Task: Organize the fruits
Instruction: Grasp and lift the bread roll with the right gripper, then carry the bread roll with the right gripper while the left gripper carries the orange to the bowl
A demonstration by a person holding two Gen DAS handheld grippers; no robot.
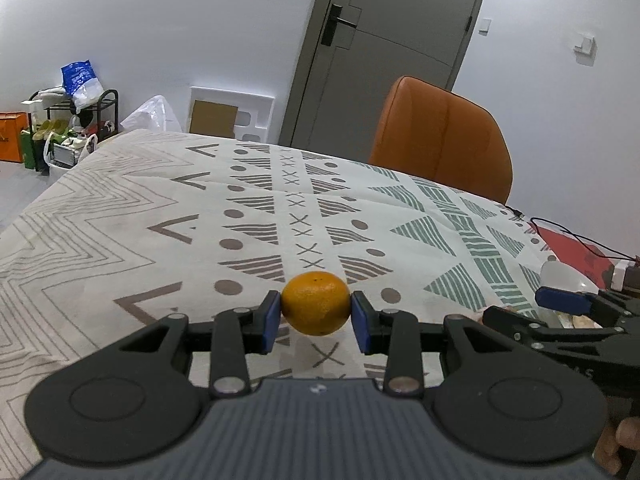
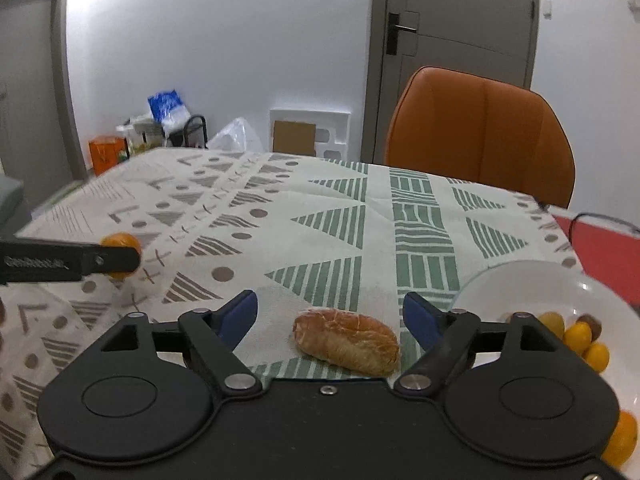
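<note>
Left wrist view: the left gripper (image 1: 316, 316) is clenched on an orange (image 1: 315, 303), both blue pads pressed to its sides, the fruit apparently lifted just clear of the patterned tablecloth (image 1: 140, 216). Taking the white bowl (image 1: 560, 276) as landmark, only a sliver of it shows at the far right, behind the right gripper's finger; the held orange is well to its left. Right wrist view: the right gripper (image 2: 330, 316) is released, jaws spread wide and holding nothing, with a wrapped bread roll (image 2: 347, 340) lying on the cloth between them, just left of the bowl (image 2: 520, 280). The bowl already contains several small fruits (image 2: 576, 334); another orange (image 2: 620, 440) shows at its near edge. Judgement: sorting is partly done; the held orange has yet to reach the bowl, and the roll is no fruit.
</note>
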